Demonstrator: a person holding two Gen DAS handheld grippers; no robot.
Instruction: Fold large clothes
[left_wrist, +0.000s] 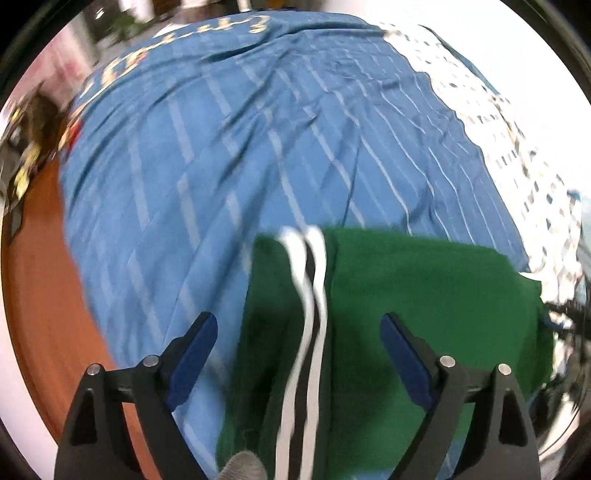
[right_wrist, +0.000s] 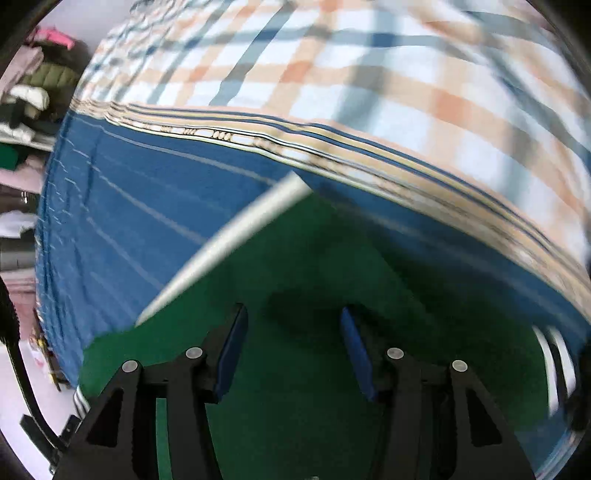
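Green cloth (left_wrist: 424, 295) lies folded on a blue striped bedsheet (left_wrist: 221, 155), and both grippers hang above it, pointing steeply down. The garment is a large green piece with white and dark stripes (left_wrist: 306, 332) running along one part of it; in the left wrist view that striped band runs straight up the middle between the two fingers, blurred. The left gripper (left_wrist: 299, 332) has its jaws spread wide — the blue pads stand well apart on either side of the band and neither pad touches the fabric, so nothing is gripped. A bit of grey glove (left_wrist: 242, 465) shows at the bottom edge of that view. Bare orange floor or bed frame (left_wrist: 40, 295) shows to the left of the sheet; which of the two I cannot tell.

The right gripper (right_wrist: 291, 347) is over another part of the same green garment, where a white edge (right_wrist: 229, 243) slants across the cloth toward the blue sheet. Its jaws are parted about halfway, with only flat green fabric seen through the gap and no fold pinched between the pads — released, by the look of it. Beyond the sheet a plaid blanket (right_wrist: 369, 74) in orange, white and grey-blue covers the far part of the bed. A heap of clothes (right_wrist: 33, 92) sits at the left edge, well apart from the green garment.
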